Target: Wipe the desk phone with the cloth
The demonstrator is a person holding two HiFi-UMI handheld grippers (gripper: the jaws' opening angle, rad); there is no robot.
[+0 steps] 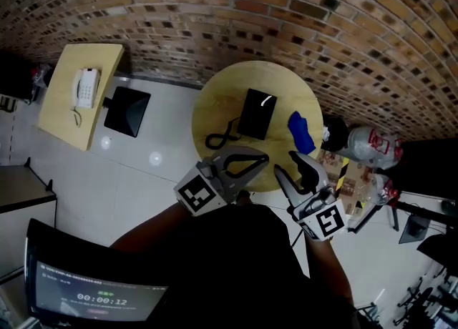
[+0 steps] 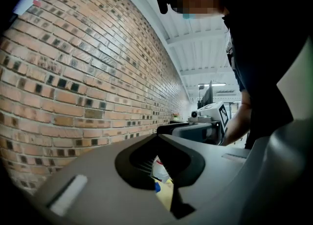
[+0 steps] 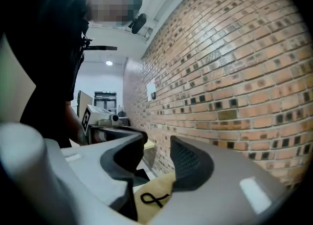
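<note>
A black desk phone (image 1: 255, 113) lies on the round wooden table (image 1: 215, 102), its coiled cord (image 1: 222, 136) looping toward me. The blue cloth (image 1: 302, 131) sits crumpled to the phone's right, near the table edge. Both grippers hover over the near rim, apart from phone and cloth. My left gripper (image 1: 263, 157) has its tips together and holds nothing; in the left gripper view (image 2: 157, 138) a sliver of the blue cloth (image 2: 155, 188) shows below the jaws. My right gripper (image 1: 286, 161) is open and empty; through its jaws (image 3: 157, 143) I see the cord (image 3: 155, 198) on the wood.
A brick wall (image 1: 286, 13) runs behind the table. At the left, a square table (image 1: 61, 116) carries a white phone (image 1: 86, 88), with a black seat (image 1: 127, 111) beside it. Bags and bottles (image 1: 365, 145) crowd the floor at the right. A screen (image 1: 93, 292) sits bottom left.
</note>
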